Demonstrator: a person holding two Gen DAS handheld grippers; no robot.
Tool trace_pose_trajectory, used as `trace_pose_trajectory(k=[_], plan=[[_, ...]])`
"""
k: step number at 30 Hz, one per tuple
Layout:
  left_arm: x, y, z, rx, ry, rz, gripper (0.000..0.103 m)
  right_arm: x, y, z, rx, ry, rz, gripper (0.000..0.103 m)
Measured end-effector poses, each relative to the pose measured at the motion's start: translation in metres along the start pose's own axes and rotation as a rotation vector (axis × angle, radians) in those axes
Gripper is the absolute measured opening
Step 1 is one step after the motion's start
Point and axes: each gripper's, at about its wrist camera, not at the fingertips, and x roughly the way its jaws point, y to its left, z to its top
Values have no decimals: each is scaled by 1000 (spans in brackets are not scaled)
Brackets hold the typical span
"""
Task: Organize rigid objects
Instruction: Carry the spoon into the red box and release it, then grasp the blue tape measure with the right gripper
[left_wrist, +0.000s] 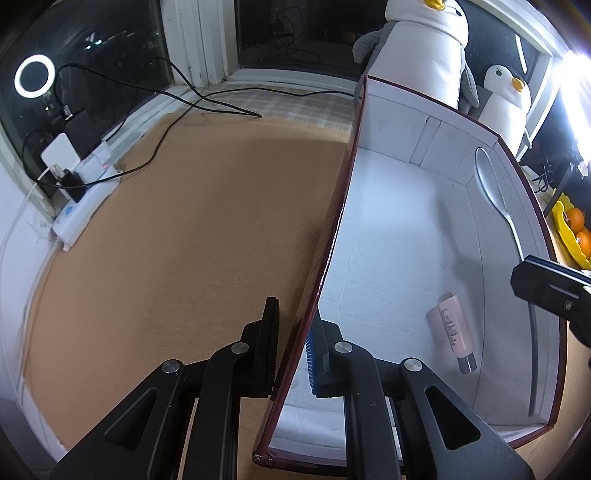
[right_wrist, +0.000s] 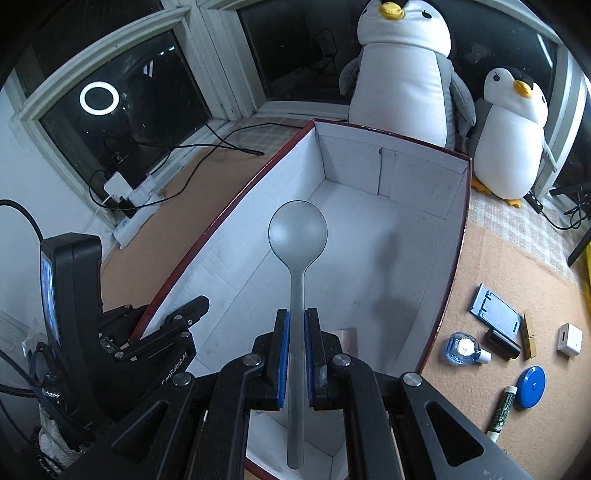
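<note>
Spoon (right_wrist: 296, 258): 1, clamped in right tool (right_wrist: 295, 354) over box (right_wrist: 458, 236) | left tool (left_wrist: 291, 347) pinches box wall | tube (left_wrist: 452, 328): 1, inside, half hidden | tabletop (right_wrist: 480, 266) items: 7 | penguins (right_wrist: 402, 74): 2

box (right_wrist: 458, 236): 1 | spoon (right_wrist: 297, 236): 1 | tube (left_wrist: 451, 328): 1 | plush penguins (right_wrist: 402, 85): 2 | grippers (right_wrist: 295, 354): 2

Both wrist views look steeply down, close, into the shared box (left_wrist: 406, 229).
</note>
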Motion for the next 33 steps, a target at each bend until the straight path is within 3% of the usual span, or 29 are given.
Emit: trace_pose_trajectory(k=[2, 4, 7, 19, 33], plan=[[0, 0, 0, 1, 0, 0, 12, 0, 2, -1, -12, 1, -10, 9], [0, 0, 0, 2, 1, 1, 12, 0, 3, 0, -12, -6, -11, 24], [1, 0, 0, 1, 1, 2, 12, -4, 2, 0, -11, -22, -13, 34], [1, -3, -1, 5, 9, 17, 12, -35, -25, -5, 28, -80, -27, 40], [-1, -9, 1, 16, 19, 48, 12, -74, -140, -38, 216, -126, -166, 46]])
